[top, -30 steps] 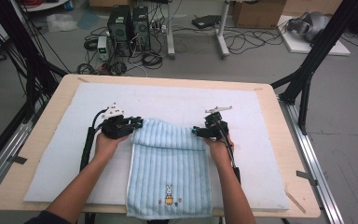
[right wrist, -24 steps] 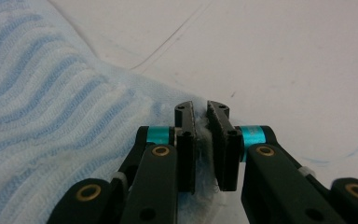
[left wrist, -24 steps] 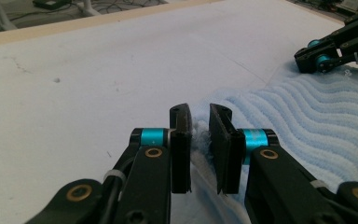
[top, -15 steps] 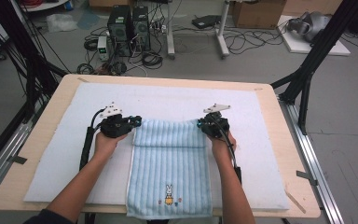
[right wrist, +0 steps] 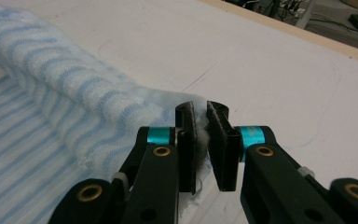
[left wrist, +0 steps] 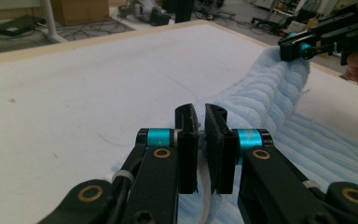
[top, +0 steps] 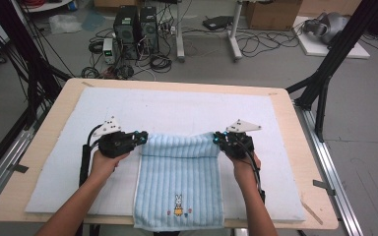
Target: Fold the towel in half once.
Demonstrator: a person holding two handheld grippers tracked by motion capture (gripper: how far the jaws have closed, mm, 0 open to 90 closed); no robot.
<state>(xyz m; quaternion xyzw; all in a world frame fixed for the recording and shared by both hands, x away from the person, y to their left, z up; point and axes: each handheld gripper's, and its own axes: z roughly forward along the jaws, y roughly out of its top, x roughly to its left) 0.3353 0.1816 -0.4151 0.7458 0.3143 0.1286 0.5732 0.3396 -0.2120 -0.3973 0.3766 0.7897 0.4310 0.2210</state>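
1. On the table (top: pixel 54 105), a white mat (top: pixel 177 105) is covering most of the top, and a light blue striped towel (top: pixel 177 177) is lying on the mat at the near middle. No container is holding anything.
2. Running from the far fold to the near edge, the towel's long axis is pointing away from the person; its near end, bearing a small rabbit figure (top: pixel 178 200), is hanging slightly over the table's near edge.
3. At the far end, the towel is bunching into a raised ridge between the two grippers; the stripes are lying along the long axis.
4. At the towel's far left corner, the left gripper (top: pixel 140 137) is clamping the cloth; in the left gripper view, its jaws are standing nearly together with towel edge (left wrist: pixel 200 135) pinched between them.
5. At the far right corner, the right gripper (top: pixel 217 139) is clamping the cloth likewise; in the right gripper view, fluffy cloth (right wrist: pixel 201 133) is sitting between its almost-closed jaws. These jaws have just been closing on the cloth.
6. Both corners are sitting slightly above the mat, with the fold sagging between them.
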